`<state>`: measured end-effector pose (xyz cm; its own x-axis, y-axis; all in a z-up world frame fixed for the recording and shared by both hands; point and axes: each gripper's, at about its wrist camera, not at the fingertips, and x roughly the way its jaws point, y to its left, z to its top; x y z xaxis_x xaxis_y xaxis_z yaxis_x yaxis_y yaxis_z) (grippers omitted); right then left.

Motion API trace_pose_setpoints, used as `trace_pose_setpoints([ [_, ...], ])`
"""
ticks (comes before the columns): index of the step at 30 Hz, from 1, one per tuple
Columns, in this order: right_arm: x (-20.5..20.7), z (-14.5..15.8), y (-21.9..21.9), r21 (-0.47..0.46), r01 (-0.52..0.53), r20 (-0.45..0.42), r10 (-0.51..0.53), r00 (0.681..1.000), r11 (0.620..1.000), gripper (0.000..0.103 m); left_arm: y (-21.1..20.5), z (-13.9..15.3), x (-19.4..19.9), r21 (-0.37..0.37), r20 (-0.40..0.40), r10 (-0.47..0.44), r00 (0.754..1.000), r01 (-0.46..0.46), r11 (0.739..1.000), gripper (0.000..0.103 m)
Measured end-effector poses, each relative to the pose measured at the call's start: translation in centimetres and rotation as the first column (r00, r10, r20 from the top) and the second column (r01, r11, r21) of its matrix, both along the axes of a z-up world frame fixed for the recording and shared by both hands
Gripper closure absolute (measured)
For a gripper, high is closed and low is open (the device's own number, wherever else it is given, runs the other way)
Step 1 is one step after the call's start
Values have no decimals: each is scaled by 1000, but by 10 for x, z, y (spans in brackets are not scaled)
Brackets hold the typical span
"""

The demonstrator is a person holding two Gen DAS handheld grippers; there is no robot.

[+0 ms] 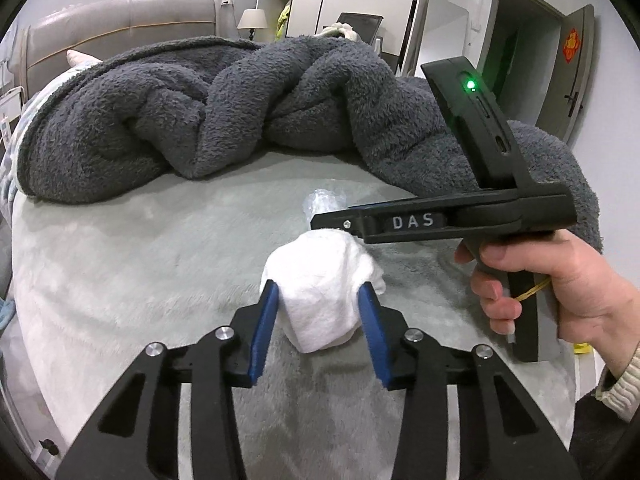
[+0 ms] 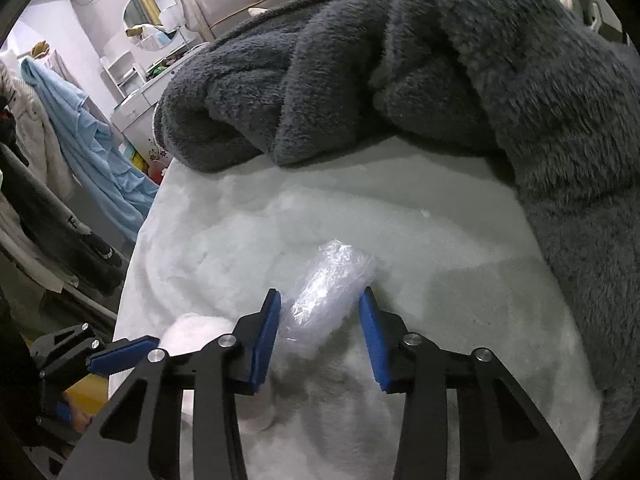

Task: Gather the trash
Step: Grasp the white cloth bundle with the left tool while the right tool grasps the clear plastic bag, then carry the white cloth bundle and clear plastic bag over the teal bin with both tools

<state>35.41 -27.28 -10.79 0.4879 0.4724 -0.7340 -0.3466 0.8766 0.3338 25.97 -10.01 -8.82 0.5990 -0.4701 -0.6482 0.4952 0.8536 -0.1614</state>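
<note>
The bed (image 1: pixel 120 264) fills most of the room ahead, its pale plush cover bare where both grippers work; a grey blanket (image 1: pixel 192 112) lies heaped and twisted well beyond both pairs of jaws, curling round to the right of the right-hand pair; a padded headboard (image 1: pixel 120 20) stands behind the blanket, clothes (image 2: pixel 80 140) hang off to the left of the right jaws past the bed's edge.

The left gripper (image 1: pixel 320 300) points down at the cover, its jaws closed on a white tissue wad (image 1: pixel 320 292), blue pads pressing both sides; the wad bulges above and beyond the pads and its lower end sits between them.

The right gripper (image 2: pixel 320 312) is held by a hand (image 1: pixel 552 288) on its grip, a green light lit on its top; a crumpled clear plastic wrap (image 2: pixel 332 284) lies on the cover between its jaws, which stand narrow; the left pad touches the wrap, the right pad sits just beside its far end, and whether it presses I cannot tell.

From the left jaws the wrap lies just beyond the tissue; from the right jaws the tissue lies low to the left.
</note>
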Motion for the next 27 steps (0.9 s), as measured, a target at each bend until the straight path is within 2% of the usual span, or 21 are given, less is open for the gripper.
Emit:
trace_pose_setpoints([
  [7,-4,22,1,4,0,32,0,1000,1000,62,13,8,-5,-8,-5,22,1000,-22,1000,66],
  [9,-6,26,0,-5,5,43,-4,999,1000,62,15,10,-8,-11,-10,21,1000,-21,1000,75],
  [13,-9,29,-6,-16,18,55,-17,998,1000,62,17,12,-13,-5,-11,23,1000,-23,1000,77],
  [14,-9,28,-8,-18,21,56,-20,998,1000,62,17,12,-16,-11,-4,13,1000,-13,1000,75],
  [15,-9,25,-11,-18,28,55,-27,998,999,62,16,13,-17,-12,2,9,1000,-9,1000,58],
  [17,-8,23,-14,-15,37,52,-36,998,999,62,11,13,-19,8,30,16,999,-17,1000,37],
  [19,-9,23,-20,-4,45,54,-45,998,999,62,6,11,-17,13,32,8,999,-9,1000,31],
  [21,-8,22,-21,4,45,55,-45,997,999,62,4,7,-11,15,20,13,1000,-13,1000,21],
  [25,-7,16,-18,12,40,48,-40,998,999,62,-5,-4,3,3,-16,2,1000,-2,1000,20],
  [27,-7,16,-18,15,39,48,-39,998,999,62,-12,-8,8,12,-27,7,1000,-7,1000,16],
])
